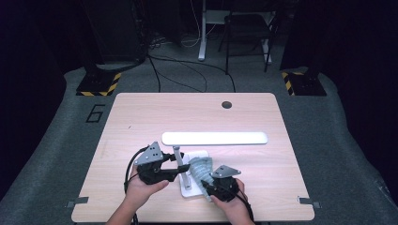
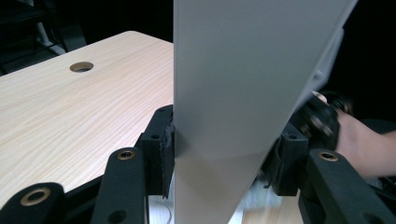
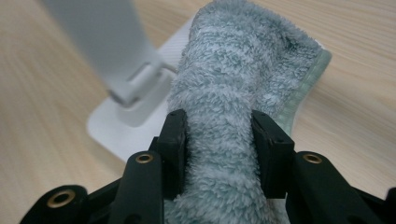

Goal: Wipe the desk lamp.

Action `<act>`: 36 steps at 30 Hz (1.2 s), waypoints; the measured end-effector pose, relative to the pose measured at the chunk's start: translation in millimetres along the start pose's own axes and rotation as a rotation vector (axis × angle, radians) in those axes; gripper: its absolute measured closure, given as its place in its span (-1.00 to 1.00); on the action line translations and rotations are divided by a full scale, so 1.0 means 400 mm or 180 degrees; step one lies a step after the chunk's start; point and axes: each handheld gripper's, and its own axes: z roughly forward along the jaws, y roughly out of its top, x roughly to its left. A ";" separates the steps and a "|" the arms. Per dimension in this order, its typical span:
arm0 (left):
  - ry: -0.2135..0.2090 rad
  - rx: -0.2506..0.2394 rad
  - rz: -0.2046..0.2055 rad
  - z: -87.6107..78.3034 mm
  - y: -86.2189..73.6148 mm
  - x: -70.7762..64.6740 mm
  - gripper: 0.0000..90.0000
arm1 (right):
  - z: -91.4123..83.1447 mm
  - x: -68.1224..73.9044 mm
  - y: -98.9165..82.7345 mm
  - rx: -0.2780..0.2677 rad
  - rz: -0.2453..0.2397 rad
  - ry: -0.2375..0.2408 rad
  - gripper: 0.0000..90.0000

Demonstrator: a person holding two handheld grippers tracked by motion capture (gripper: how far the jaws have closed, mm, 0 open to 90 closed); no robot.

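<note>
From the high view we saw a wooden table (image 1: 141, 117) carrying a white desk lamp (image 1: 214, 138), its long lit head lying level above a flat white base (image 1: 197, 154) near the front edge. The left gripper (image 1: 174, 165) stood beside the lamp's upright post (image 1: 180, 164), and the right gripper (image 1: 206, 185) sat over a grey-blue cloth (image 1: 201, 166) bunched on the base. That view did not resolve how either pair of jaws stood. The left gripper view supplied this for the left gripper (image 2: 224, 154): its jaws were partly open, with the pads pressed against both sides of the broad grey post (image 2: 243, 84), which ran upward between them. It also showed the table's round cable hole (image 2: 81, 66) far off, and the other hand (image 2: 359, 140) at the right edge. The right gripper view showed the right gripper (image 3: 217, 140) partly open with the fluffy cloth (image 3: 233, 84) squeezed between its pads; the cloth rested on the base (image 3: 121, 126) just beside the foot of the post (image 3: 107, 51), which appeared blurred there.
</note>
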 end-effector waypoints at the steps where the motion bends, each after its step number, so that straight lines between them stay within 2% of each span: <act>1: 0.0001 0.0000 0.0001 0.000 0.000 0.000 0.15 | 0.003 0.011 0.002 -0.0001 -0.0019 0.0005 0.33; 3: -0.0003 0.0004 0.0005 0.000 0.000 0.000 0.15 | 0.013 0.028 0.009 0.0011 -0.0084 0.0012 0.33; 6: -0.0012 0.0010 0.0005 0.000 0.000 0.001 0.15 | 0.030 0.023 0.019 0.0005 -0.0102 0.0037 0.33; 8: -0.0007 -0.0024 0.0003 0.002 -0.001 0.001 0.15 | 0.049 0.020 0.029 -0.0020 0.0009 -0.0020 0.34; 10: -0.0025 0.0002 0.0012 0.000 0.000 0.002 0.15 | 0.055 0.017 0.033 -0.0021 0.0002 -0.0038 0.34; 12: -0.0027 -0.0006 0.0008 0.000 0.000 0.002 0.15 | 0.068 0.006 0.042 -0.0054 -0.0053 -0.0100 0.34; 17: -0.0023 -0.0010 0.0007 0.000 -0.001 0.002 0.15 | 0.092 -0.018 0.065 0.0005 -0.0007 -0.0172 0.35; 21: -0.0010 -0.0020 0.0020 0.000 -0.002 0.003 0.15 | 0.110 -0.043 0.077 -0.0021 0.0119 -0.0156 0.35; 27: -0.0031 -0.0046 -0.0008 0.001 -0.003 0.003 0.15 | 0.139 -0.068 0.101 -0.0030 0.0100 -0.0218 0.35; 33: -0.0032 -0.0044 -0.0016 0.000 -0.004 0.003 0.15 | 0.167 -0.096 0.121 -0.0057 0.0288 -0.0265 0.36; 36: -0.0039 -0.0038 -0.0019 -0.001 -0.004 0.003 0.15 | 0.176 -0.113 0.129 -0.0064 0.0303 -0.0293 0.36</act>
